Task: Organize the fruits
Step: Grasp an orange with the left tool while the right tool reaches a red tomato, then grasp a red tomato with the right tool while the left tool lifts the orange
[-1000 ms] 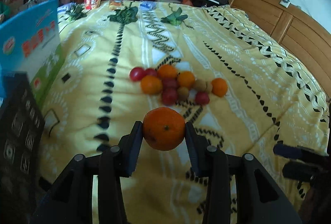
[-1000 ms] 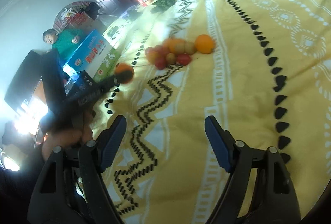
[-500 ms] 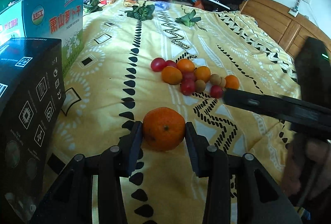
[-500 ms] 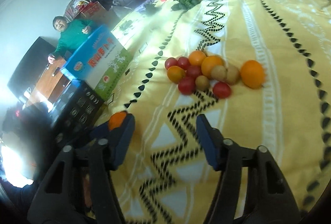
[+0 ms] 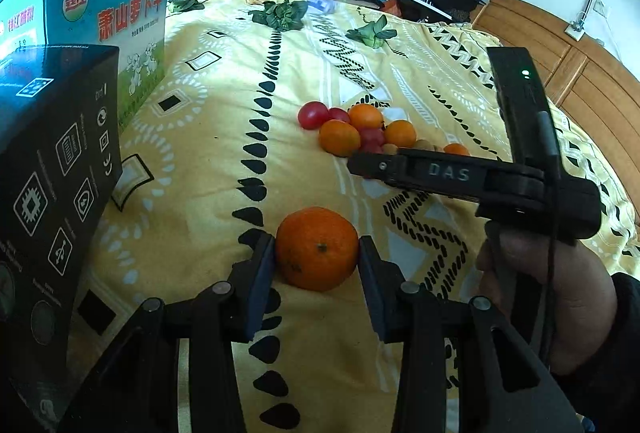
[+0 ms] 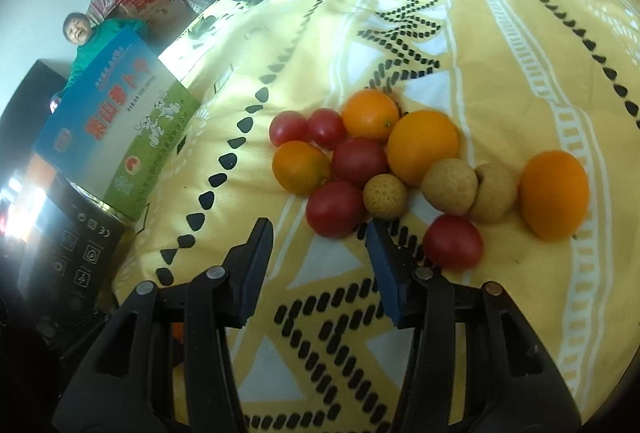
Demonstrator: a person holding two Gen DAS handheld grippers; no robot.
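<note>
At the far left, a black box [image 5: 52, 193] and a blue carton [image 5: 92, 21] are standing on the edge of the bed [image 5: 224, 137], which is wearing a yellow patterned cover.

Just right of them, in the near middle, your left tool [image 5: 317, 253] is holding a mandarin [image 5: 317, 248], its pads pressing on both sides of the fruit. It is hanging low over the cover, apart from the other fruit, which suggests you are carrying it off to start a separate group.

Farther away and to the right, the fruit pile [image 6: 384, 161] is lying on the bed: oranges, red cherry tomatoes and small tan longan-like fruits, all touching in one loose cluster.

Your right tool [image 6: 318, 233] is reaching toward the near edge of that pile. Its jaws have just been closing and are now standing narrow, with nothing between them. A cherry tomato [image 6: 335, 208] is sitting just beyond the fingertips, probably the next pick. The narrow gap suits so small a fruit.
</note>
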